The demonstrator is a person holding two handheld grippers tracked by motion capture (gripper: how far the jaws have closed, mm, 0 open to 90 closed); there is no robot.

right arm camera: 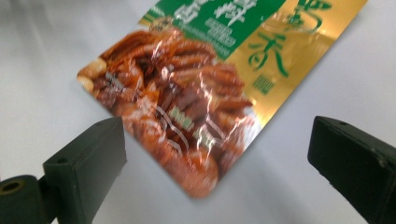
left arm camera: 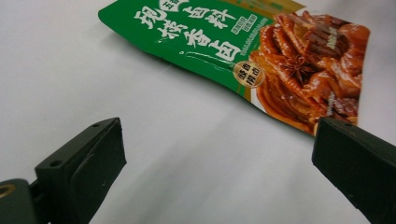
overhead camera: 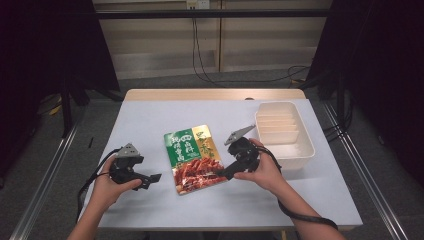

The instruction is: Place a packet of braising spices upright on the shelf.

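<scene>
A flat food pouch point(overhead camera: 192, 157), green and gold with a picture of red-brown meat, lies in the middle of the white table point(overhead camera: 150, 120). My left gripper point(overhead camera: 152, 179) hovers to its left, jaws wide apart, pointing at the pouch point(left arm camera: 261, 51) with bare table between them. My right gripper point(overhead camera: 222, 173) is at the pouch's lower right corner, jaws spread wide. In the right gripper view the pouch point(right arm camera: 196, 88) lies ahead and between the jaws, its corner nearest; neither jaw touches it.
A white plastic bin point(overhead camera: 285, 134) with ribbed dividers stands at the right of the table, just beyond my right hand. Cables trail from both grippers off the table's front edge. Dark curtains flank the table.
</scene>
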